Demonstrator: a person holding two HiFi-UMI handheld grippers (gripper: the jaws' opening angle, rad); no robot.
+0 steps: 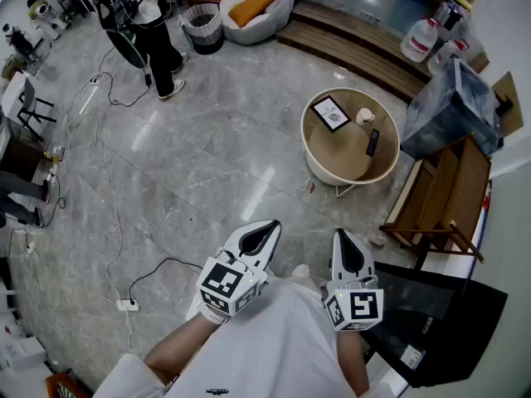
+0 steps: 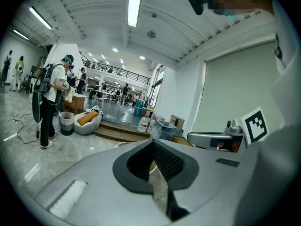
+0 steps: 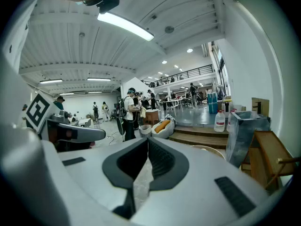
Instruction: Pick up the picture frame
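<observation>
Lying on table | picture frame | well apart from closed fingers

Bright overhead striplights, fisheye-warped edges

I see a polished grey stone floor with a power strip lying on it, lit by ceiling strip lights. A round low table stands near wooden steps, with a wooden rack just beside it. White walls beyond.
</observation>
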